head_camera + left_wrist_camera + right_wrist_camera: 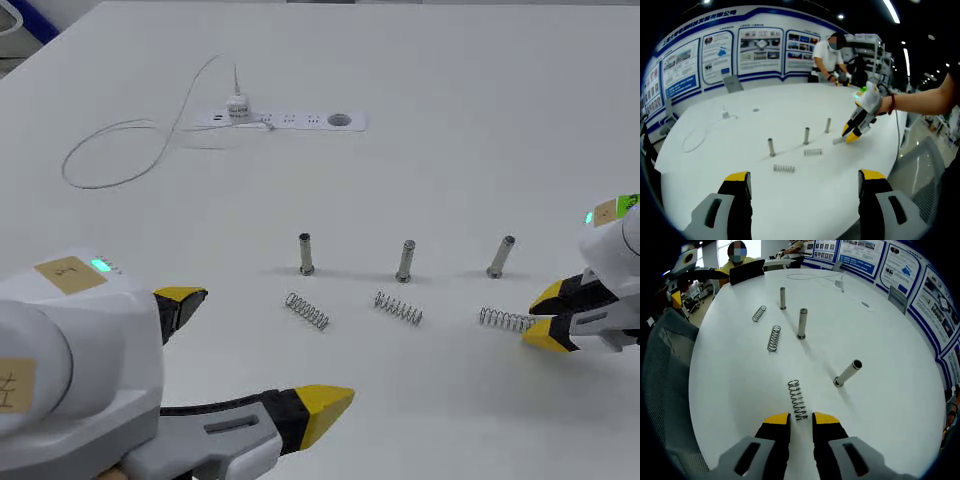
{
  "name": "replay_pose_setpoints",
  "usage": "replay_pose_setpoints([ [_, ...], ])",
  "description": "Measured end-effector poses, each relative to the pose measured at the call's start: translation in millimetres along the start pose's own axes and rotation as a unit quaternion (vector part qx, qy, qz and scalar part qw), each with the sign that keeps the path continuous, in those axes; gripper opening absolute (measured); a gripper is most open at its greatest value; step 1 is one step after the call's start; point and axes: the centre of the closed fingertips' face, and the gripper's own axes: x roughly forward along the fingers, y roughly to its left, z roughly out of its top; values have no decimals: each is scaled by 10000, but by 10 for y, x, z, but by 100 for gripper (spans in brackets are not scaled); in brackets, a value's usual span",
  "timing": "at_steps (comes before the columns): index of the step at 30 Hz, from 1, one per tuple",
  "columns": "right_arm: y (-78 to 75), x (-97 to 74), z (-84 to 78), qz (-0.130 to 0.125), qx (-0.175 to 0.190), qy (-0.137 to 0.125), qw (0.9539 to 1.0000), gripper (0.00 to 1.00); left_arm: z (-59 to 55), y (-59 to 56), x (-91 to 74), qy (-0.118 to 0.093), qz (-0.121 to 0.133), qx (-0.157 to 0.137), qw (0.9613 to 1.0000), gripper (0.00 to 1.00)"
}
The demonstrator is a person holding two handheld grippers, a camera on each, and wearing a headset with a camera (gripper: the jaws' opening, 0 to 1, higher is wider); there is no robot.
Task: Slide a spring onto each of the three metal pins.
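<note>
R gripper (801, 419) is set narrow, not closed, tips astride the end of the right spring (797, 399), which is laid twd worktop (450, 180) right edge, just before right pin (848, 373). L gripper (805, 176) is held wide, empty, at near edge. Risk: with an end-only grip, spring may be pivoted, squeezed out or rolled away, and pin may be knocked.

Yellow-tipped white hand-held grippers (275, 345) (540, 316)

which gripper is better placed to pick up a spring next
Right: the right gripper straddles the end of the rightmost spring; the left gripper hangs open, well back.
</note>
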Motion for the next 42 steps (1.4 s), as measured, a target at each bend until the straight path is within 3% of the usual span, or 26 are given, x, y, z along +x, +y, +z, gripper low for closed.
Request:
replay_pose_setpoints([
  [13,29,26,-14,164,-109,8,9998,12,-13,2,14,26,-28,-29,10000,89],
  [30,28,23,-14,97,-6,9,10000,11,-9,-1,1,28,-52,-51,10000,88],
  [42,12,-54,67,-37,321,-314,9990,11,-12,-39,15,14,-94,-107,9999,87],
])
